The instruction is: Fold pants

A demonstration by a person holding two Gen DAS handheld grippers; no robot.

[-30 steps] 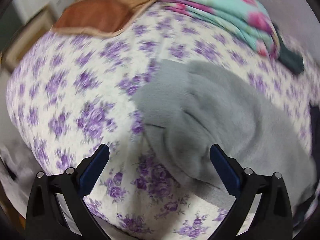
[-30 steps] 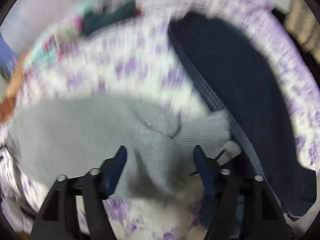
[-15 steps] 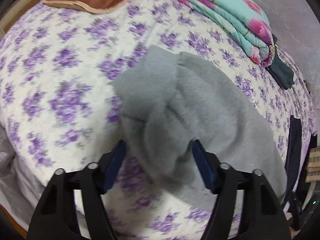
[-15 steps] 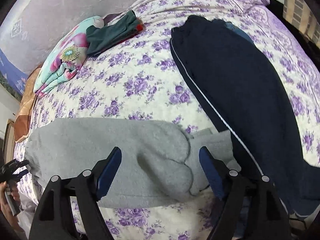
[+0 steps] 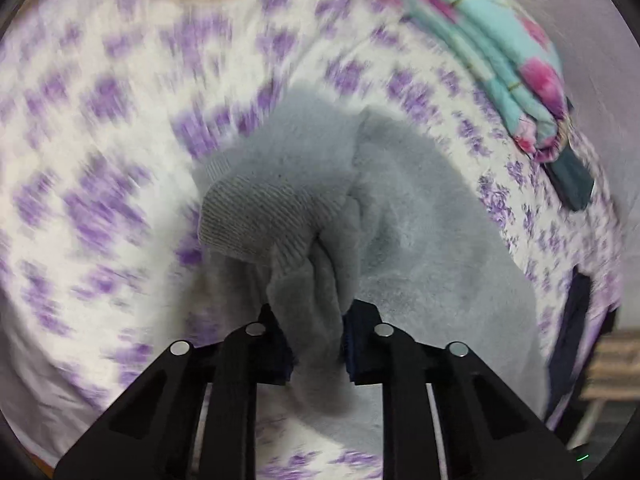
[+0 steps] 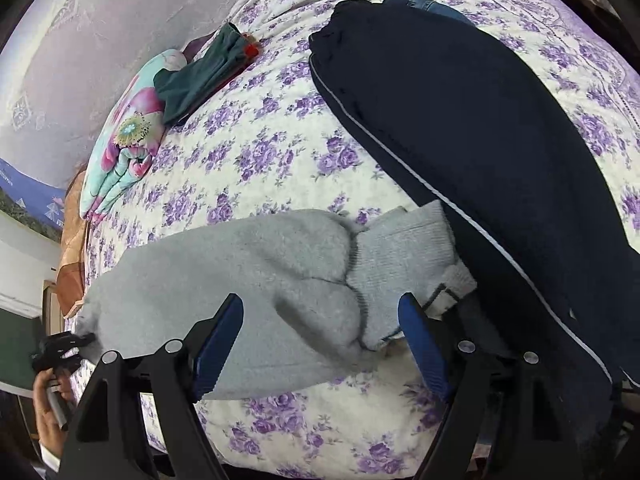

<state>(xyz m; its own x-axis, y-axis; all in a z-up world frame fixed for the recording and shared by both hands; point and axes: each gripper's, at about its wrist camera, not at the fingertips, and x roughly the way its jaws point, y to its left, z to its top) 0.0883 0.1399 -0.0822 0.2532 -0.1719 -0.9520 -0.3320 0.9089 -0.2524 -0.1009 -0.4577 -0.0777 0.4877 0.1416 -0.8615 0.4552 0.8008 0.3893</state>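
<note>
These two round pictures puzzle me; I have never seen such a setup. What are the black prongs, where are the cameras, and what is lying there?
A person holds two hand grippers, each with a fisheye camera looking along its fingers. In the left view, the left gripper is closing on a bunched end of the gray pants. In the right view, the right gripper hangs open above the pants' other end. All lies on a purple-flowered bedspread, beside dark navy pants and a folded floral blanket.
</note>
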